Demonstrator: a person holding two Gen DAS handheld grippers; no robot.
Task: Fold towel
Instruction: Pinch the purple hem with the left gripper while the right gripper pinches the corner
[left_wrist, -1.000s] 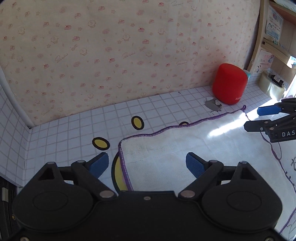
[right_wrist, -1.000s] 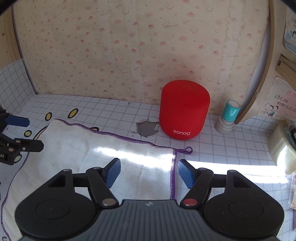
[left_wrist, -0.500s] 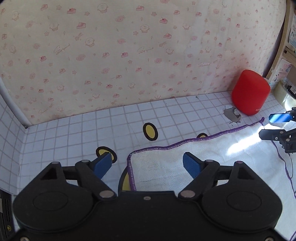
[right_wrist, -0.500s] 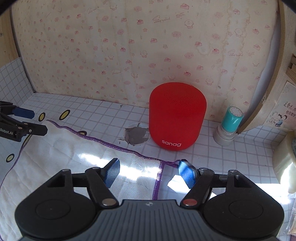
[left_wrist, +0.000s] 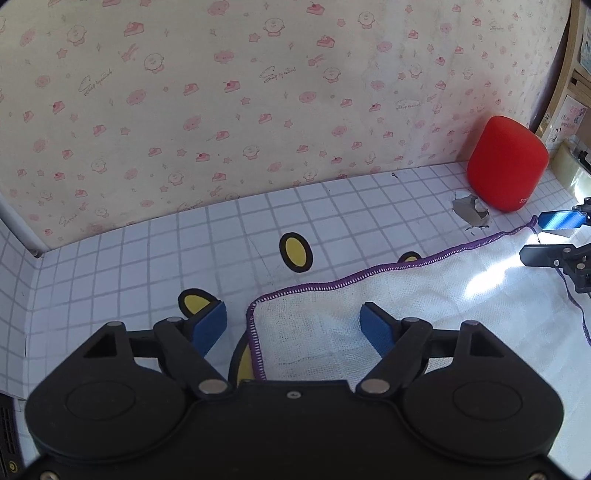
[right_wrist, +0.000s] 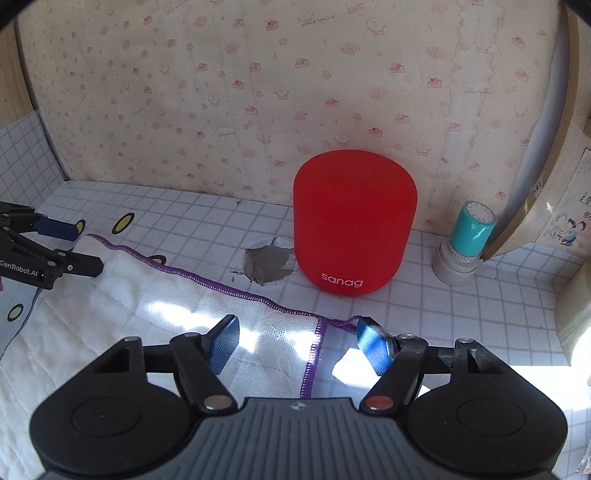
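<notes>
Towel (left_wrist: 424, 306) flat on worktop (left_wrist: 147, 266); left fingers (left_wrist: 210, 326) spread, just narrowing, straddling one corner; right fingers (right_wrist: 221, 345) spread astride other.

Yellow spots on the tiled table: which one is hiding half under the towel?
The yellow black-ringed oval at the white purple-edged towel's far hem; the others show fully.

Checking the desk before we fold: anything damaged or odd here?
Yes. The grid cover is torn beside the red speaker: a ragged hole shows grey underneath, just beyond the towel edge.
</notes>
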